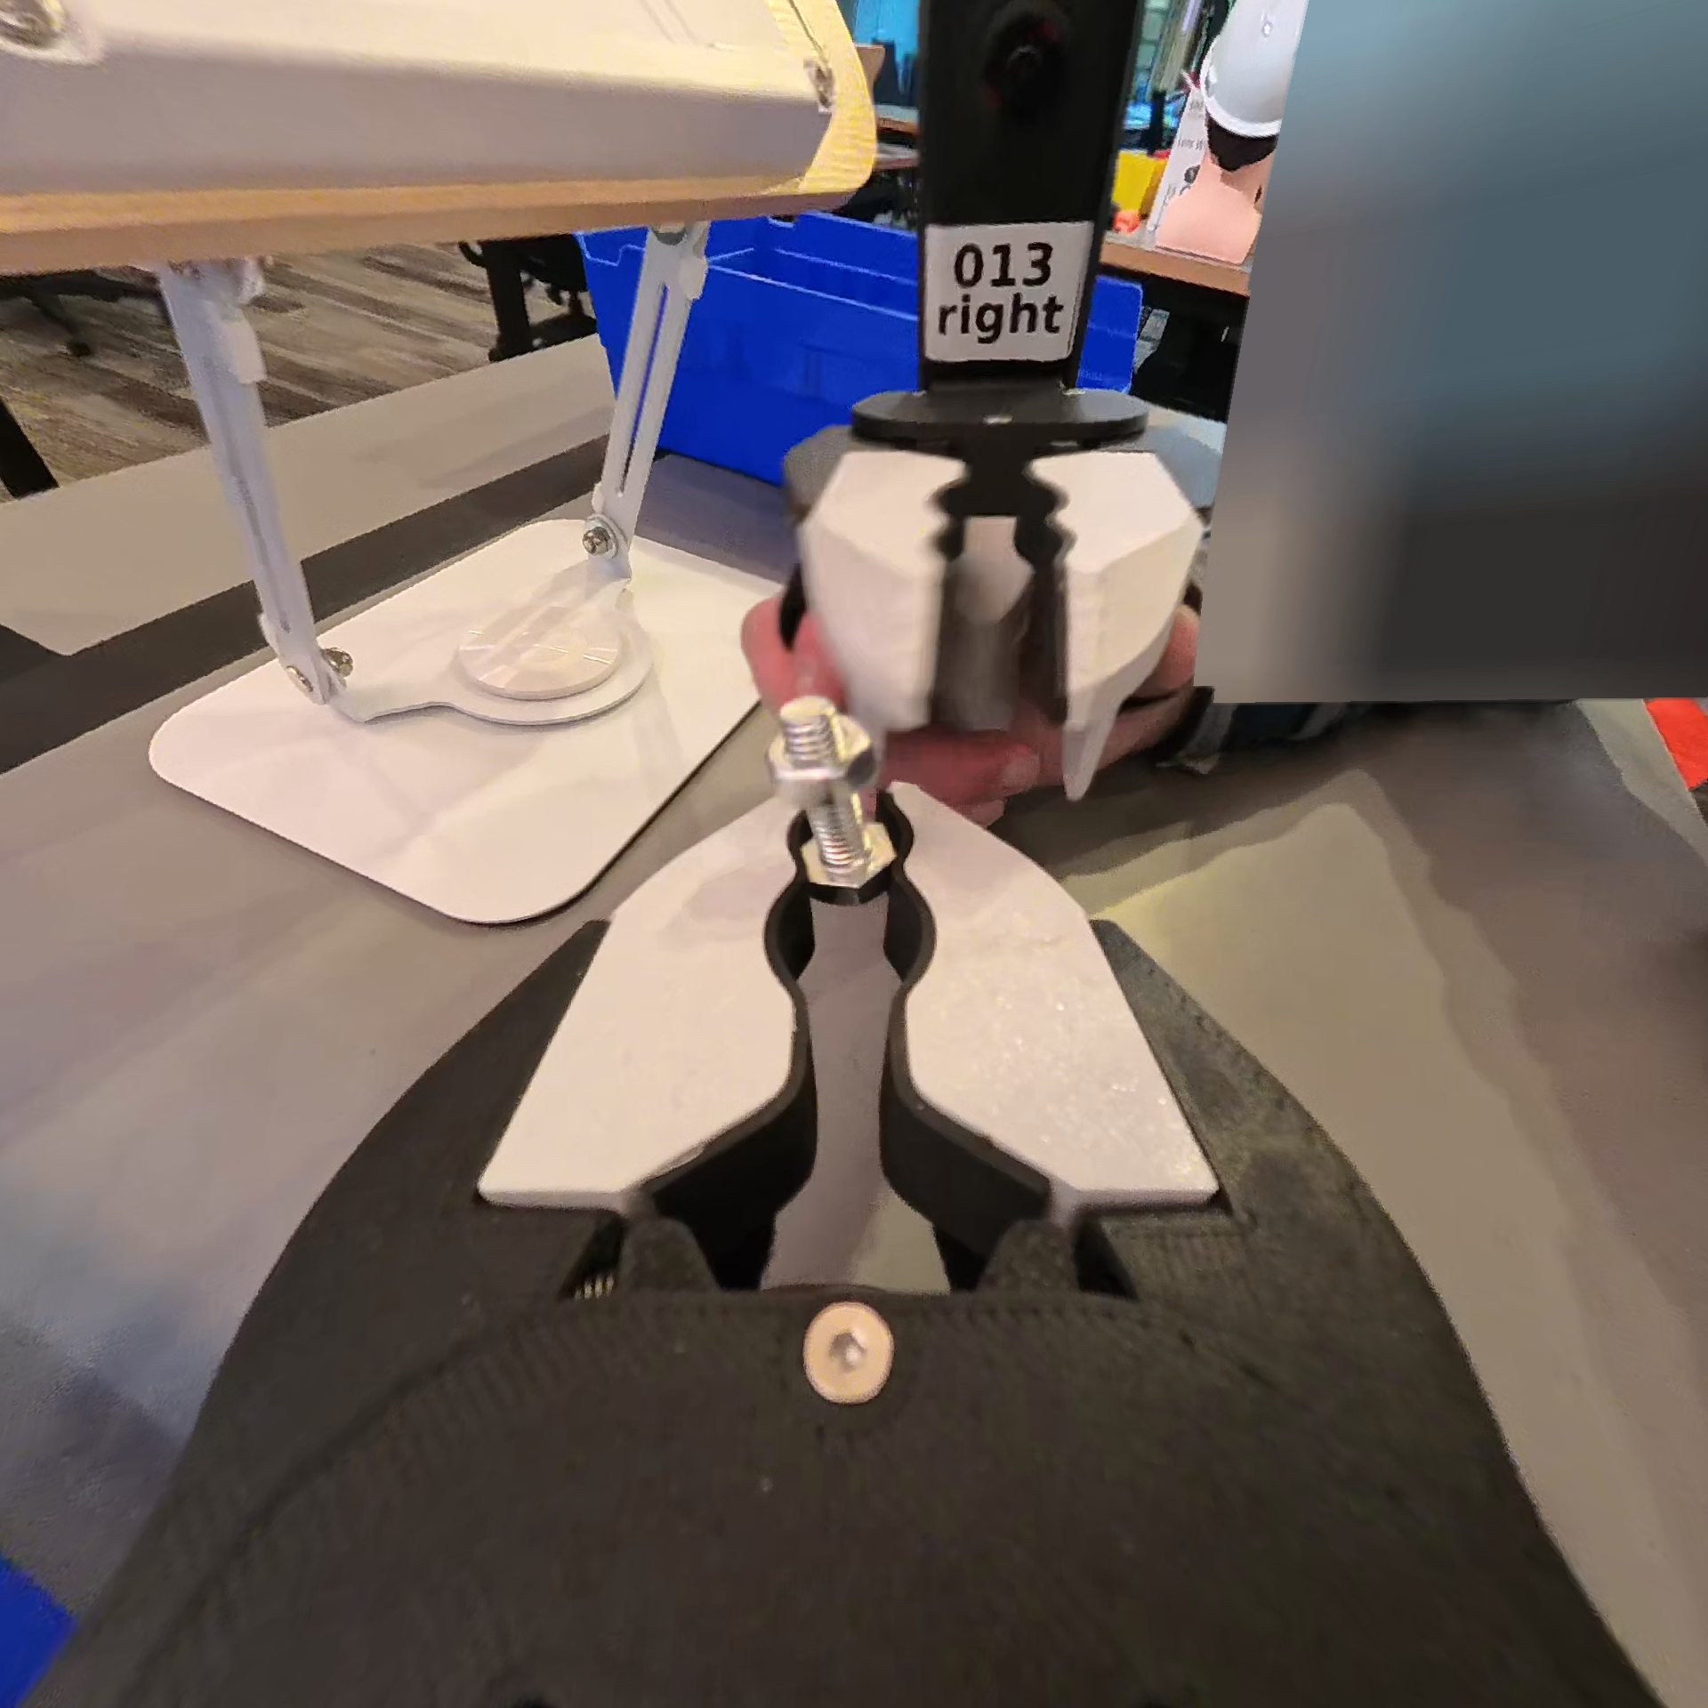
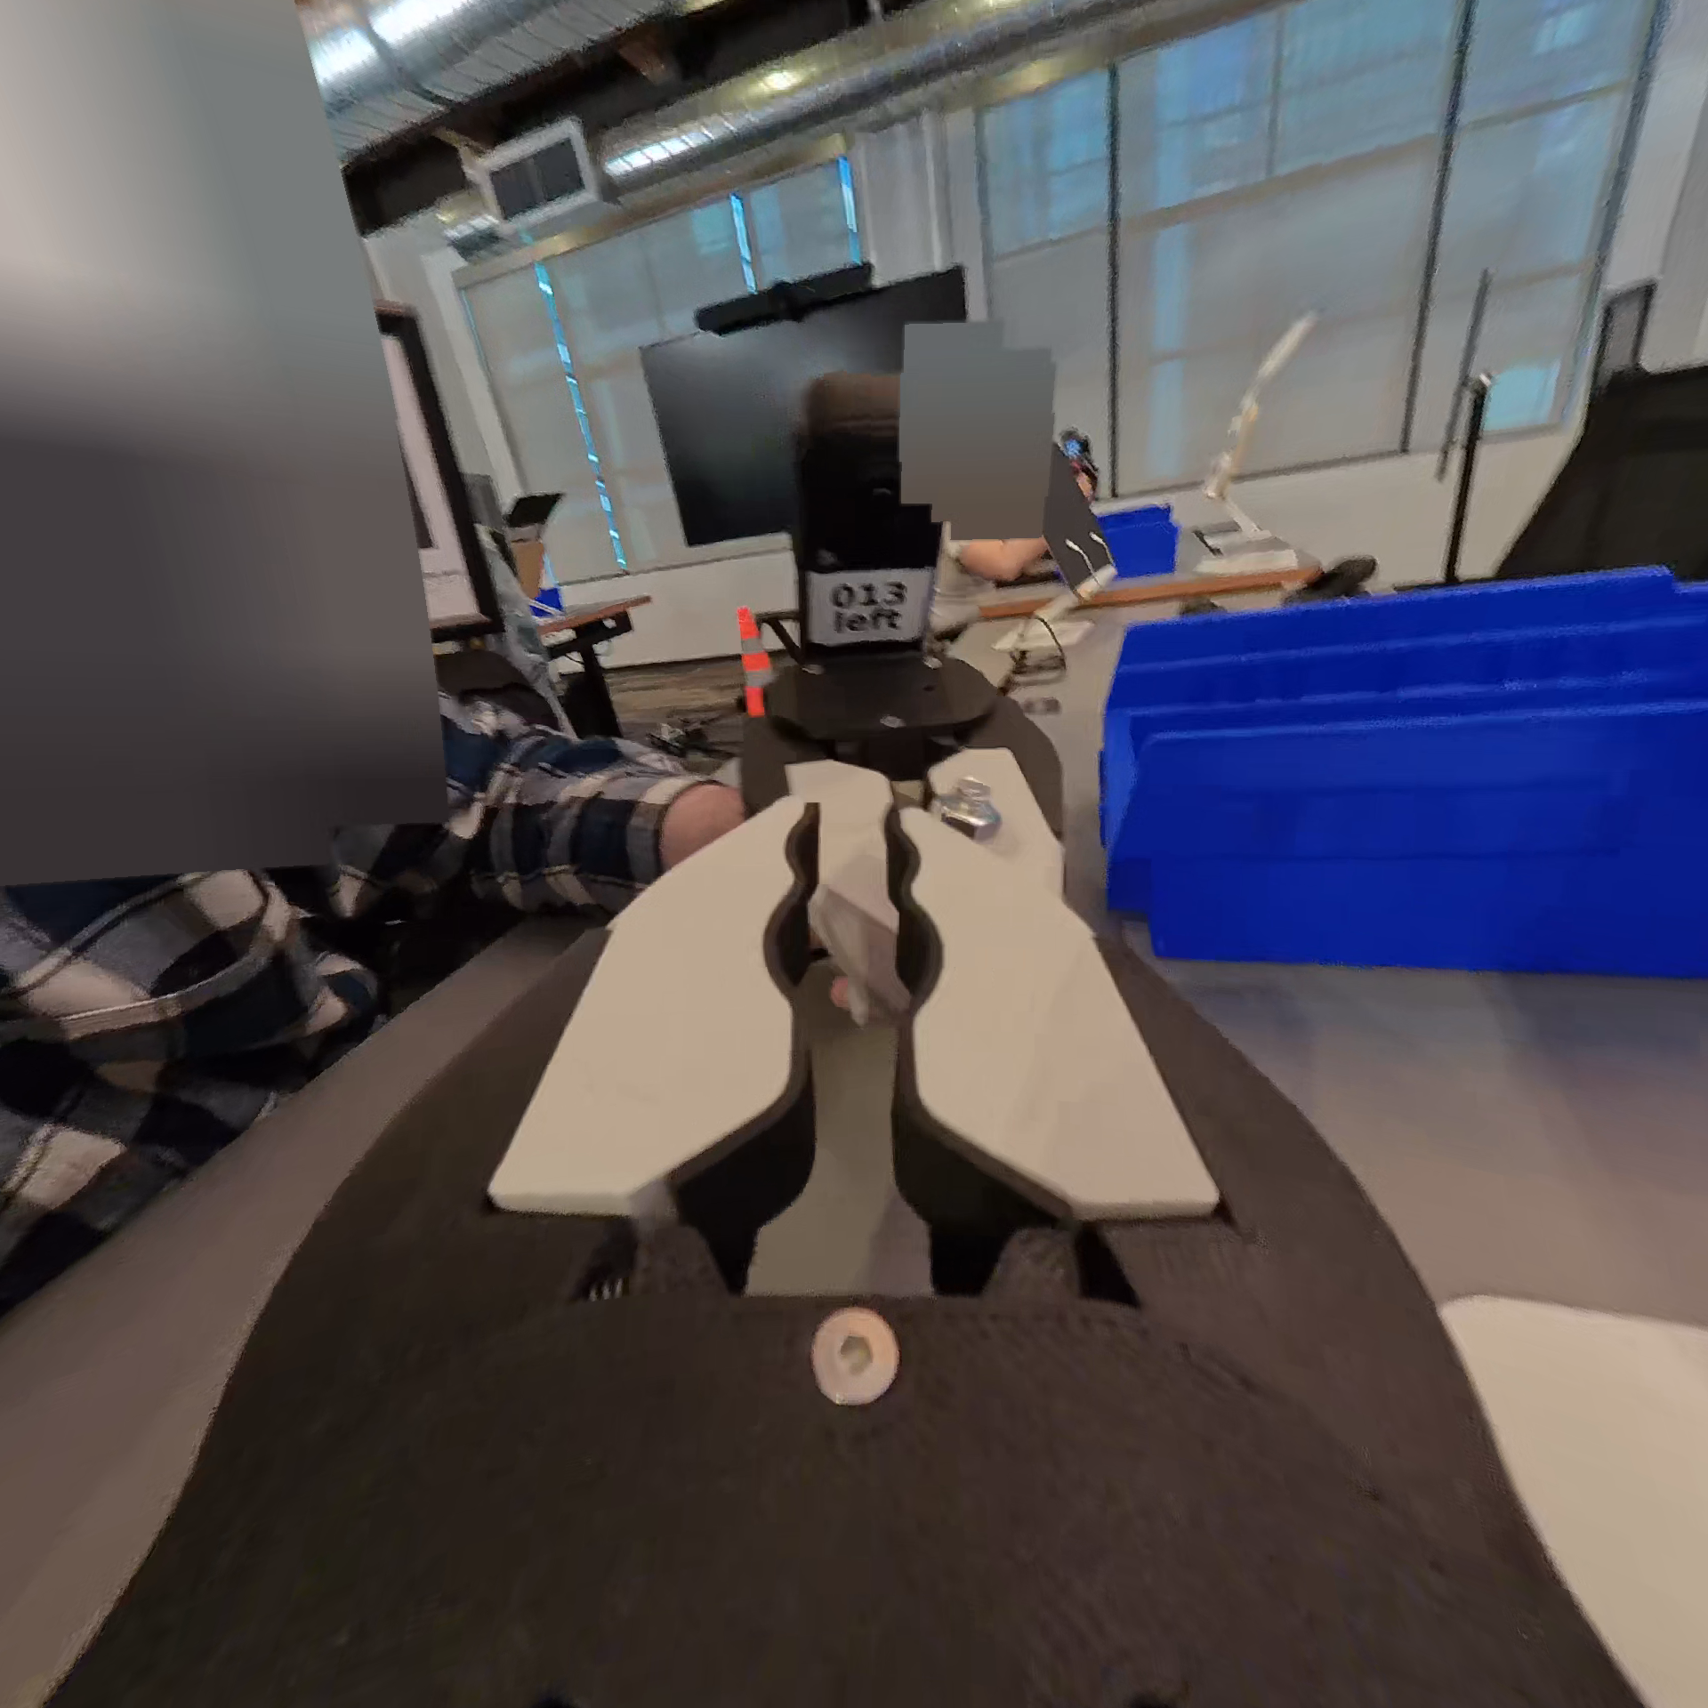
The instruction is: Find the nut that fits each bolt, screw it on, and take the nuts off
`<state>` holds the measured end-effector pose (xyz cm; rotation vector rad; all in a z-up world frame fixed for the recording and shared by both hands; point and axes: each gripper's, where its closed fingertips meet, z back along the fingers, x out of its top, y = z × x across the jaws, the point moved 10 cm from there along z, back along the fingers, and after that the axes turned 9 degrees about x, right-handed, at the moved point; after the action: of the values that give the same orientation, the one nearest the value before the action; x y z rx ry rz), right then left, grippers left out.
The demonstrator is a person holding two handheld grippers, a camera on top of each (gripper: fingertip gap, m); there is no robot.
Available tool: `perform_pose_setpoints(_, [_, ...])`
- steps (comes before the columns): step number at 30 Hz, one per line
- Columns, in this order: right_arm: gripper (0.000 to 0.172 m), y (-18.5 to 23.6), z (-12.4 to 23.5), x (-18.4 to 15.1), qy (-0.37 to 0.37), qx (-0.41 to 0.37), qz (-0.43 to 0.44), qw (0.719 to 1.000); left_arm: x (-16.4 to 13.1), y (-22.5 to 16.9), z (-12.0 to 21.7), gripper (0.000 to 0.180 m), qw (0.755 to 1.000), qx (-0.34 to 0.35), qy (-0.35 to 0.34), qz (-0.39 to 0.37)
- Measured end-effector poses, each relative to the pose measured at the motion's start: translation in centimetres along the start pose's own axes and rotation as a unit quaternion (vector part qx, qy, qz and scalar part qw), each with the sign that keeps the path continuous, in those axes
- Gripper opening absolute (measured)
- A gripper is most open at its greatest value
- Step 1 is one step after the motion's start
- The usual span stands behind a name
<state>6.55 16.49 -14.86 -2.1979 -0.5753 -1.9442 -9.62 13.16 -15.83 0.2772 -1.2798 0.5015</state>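
In the left wrist view my left gripper is shut on the hex head of a silver bolt. The bolt stands upright out of the tip notch, above the grey table. A silver nut sits on its thread near the top end. My right gripper hangs tips down just right of and behind the nut, with its jaws a narrow way apart and nothing between them. In the right wrist view the bolt and nut show to the right of my right gripper, outside its fingers. The left gripper faces it.
A white stand with a flat base and a raised board is at the left. A blue bin stands behind and also shows in the right wrist view. A hand holds the right gripper. A plaid sleeve lies to the left. The tips of one gripper are about 5 cm away from the tips of the other.
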Motion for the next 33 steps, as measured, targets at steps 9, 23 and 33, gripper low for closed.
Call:
perform_pose_setpoints(9, [0.026,-0.9,0.0,-0.3,0.01,-0.04,-0.026,0.999,-0.2,-0.4,-0.4,0.011,1.0,-0.01,0.007,-0.01])
perform_pose_setpoints(23, [0.007,-0.1,-0.7,-0.4,0.026,-0.023,-0.017,0.999,0.2,-1.0,-0.1,0.011,0.998,-0.045,-0.025,-0.019])
perform_pose_setpoints(33, [0.007,1.8,-0.3,1.2,0.015,-0.03,0.005,0.999,1.1,-2.2,0.3,0.02,0.995,-0.076,-0.056,-0.026])
